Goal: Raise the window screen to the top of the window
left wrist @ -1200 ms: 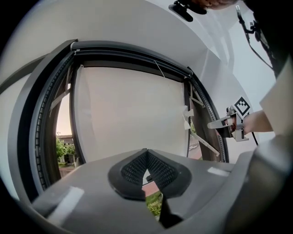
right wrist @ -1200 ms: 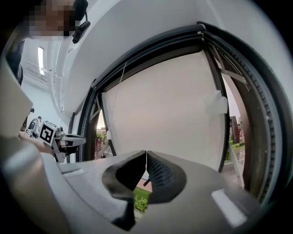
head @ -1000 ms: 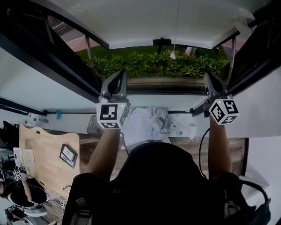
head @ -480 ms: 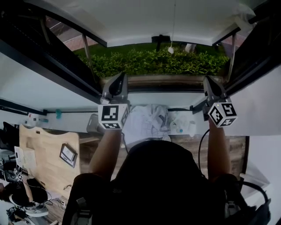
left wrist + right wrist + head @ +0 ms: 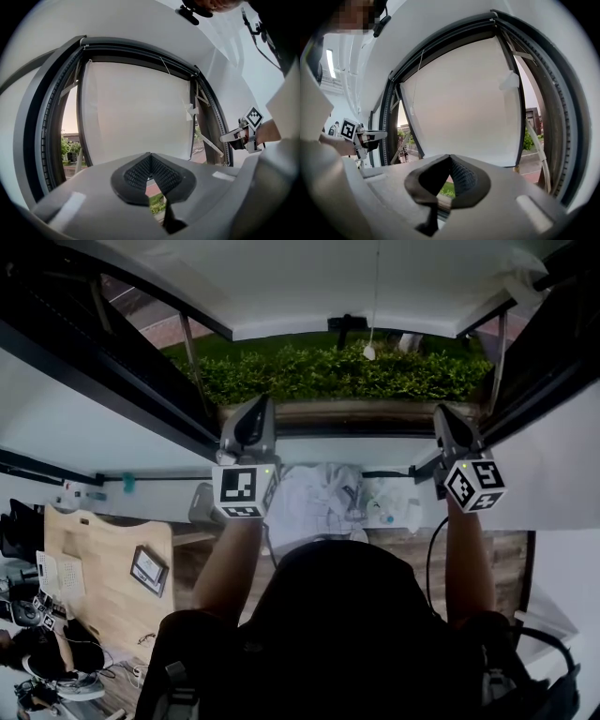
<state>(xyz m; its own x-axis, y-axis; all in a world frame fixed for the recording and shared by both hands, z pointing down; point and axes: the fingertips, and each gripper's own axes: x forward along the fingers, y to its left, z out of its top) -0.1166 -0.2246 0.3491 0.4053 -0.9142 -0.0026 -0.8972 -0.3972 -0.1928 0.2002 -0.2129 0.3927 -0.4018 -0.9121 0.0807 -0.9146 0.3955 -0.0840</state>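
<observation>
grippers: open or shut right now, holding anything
Left gripper: shut, nothing between its jaws.
Right gripper: shut, nothing between its jaws.

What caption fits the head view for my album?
Left gripper and right gripper, both shut, point at a window; white screen up top, hedge outside.

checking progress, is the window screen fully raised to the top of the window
No, the window screen covers most of the window.

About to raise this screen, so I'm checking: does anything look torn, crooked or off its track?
Nothing stands out. The window screen shows no tear, and its lower edge runs about level across the window frame in the head view.
</observation>
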